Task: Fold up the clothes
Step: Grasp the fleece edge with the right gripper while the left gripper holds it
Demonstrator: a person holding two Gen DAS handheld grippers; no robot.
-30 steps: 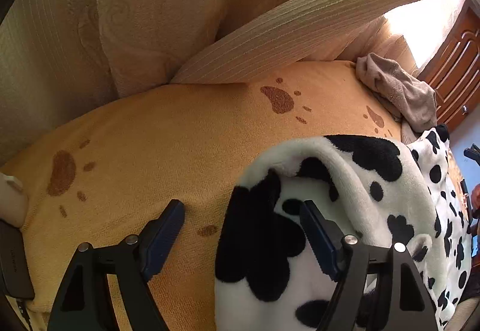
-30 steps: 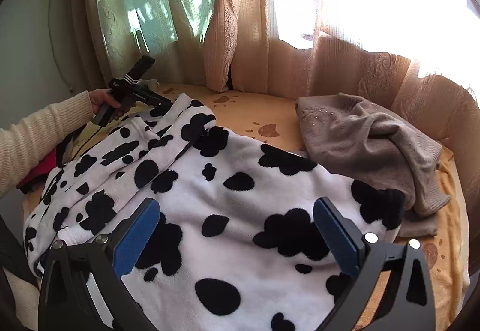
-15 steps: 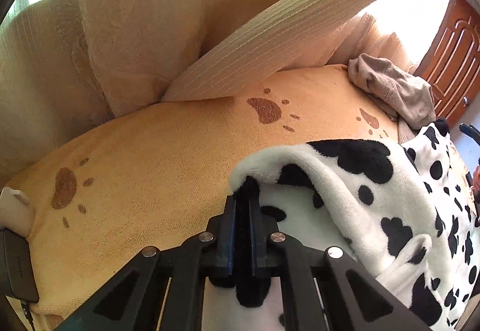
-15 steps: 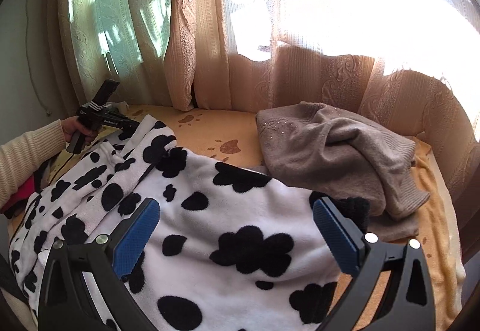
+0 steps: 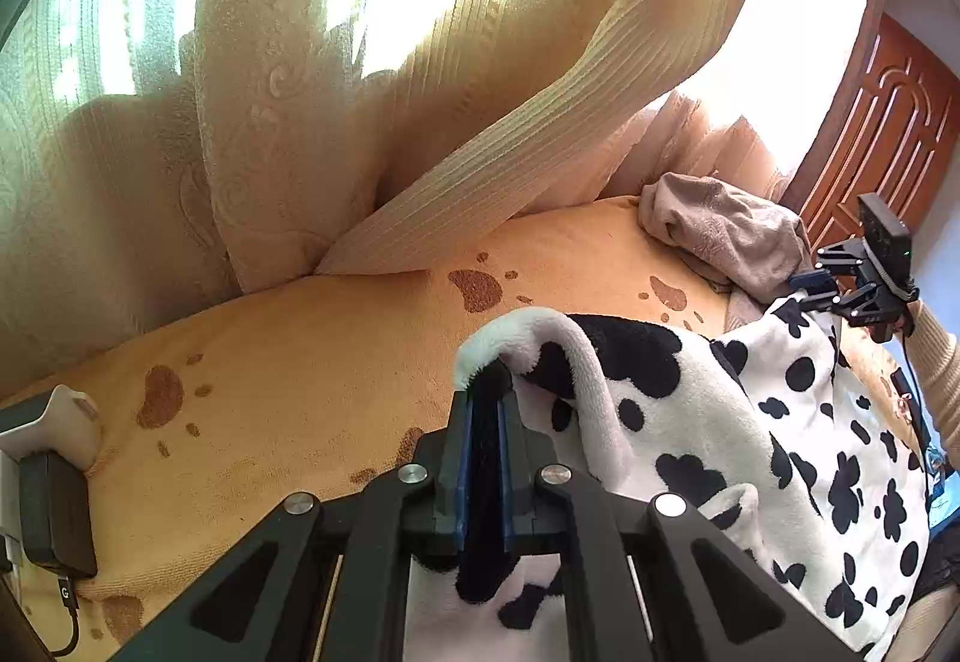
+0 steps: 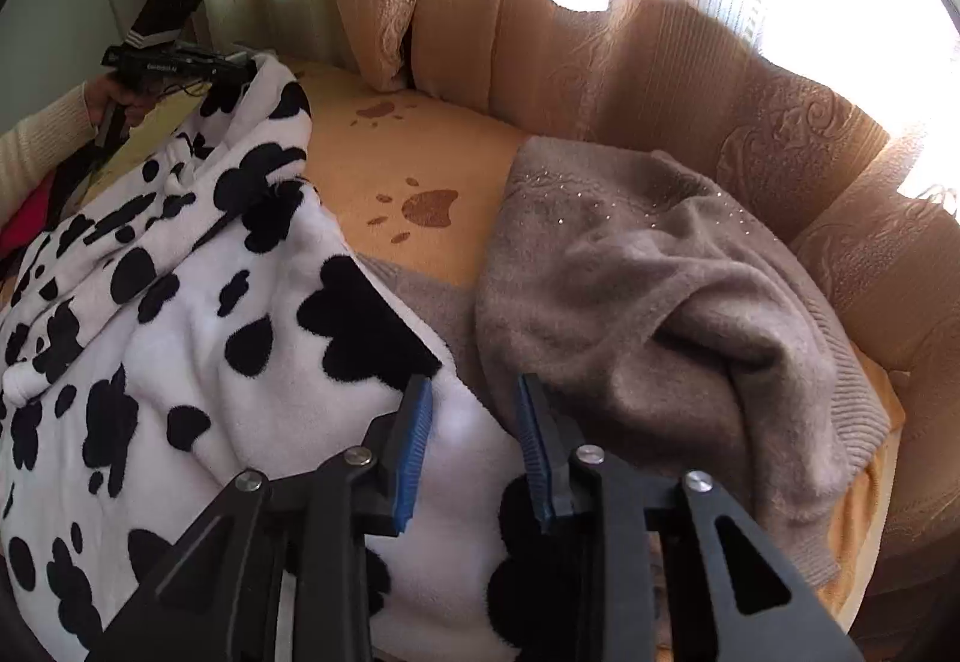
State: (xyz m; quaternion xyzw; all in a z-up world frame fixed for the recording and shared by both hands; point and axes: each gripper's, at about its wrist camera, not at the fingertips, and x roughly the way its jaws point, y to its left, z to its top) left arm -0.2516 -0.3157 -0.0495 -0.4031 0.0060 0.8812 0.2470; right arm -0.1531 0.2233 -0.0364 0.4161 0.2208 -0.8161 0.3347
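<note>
A white fleece garment with black cow spots [image 5: 750, 422] lies across a yellow paw-print blanket [image 5: 288, 362]. My left gripper [image 5: 485, 392] is shut on one corner of it and lifts that corner off the blanket. My right gripper [image 6: 474, 392] is partly open, its blue pads on either side of the garment's other corner [image 6: 336, 362], with fleece between them. In the right wrist view the left gripper [image 6: 240, 65] holds the far corner raised. In the left wrist view the right gripper [image 5: 834, 290] sits at the garment's far corner.
A crumpled taupe sweater [image 6: 648, 272] lies right beside my right gripper, also seen in the left wrist view [image 5: 726, 230]. Beige curtains [image 5: 420, 92] hang along the back. A black charger [image 5: 54, 512] lies at the blanket's left edge. A wooden door [image 5: 888, 134] stands right.
My left gripper closed on the garment's corner and raised it. My right gripper moved down onto the opposite corner and its jaws narrowed from wide open to partly open around the fleece.
</note>
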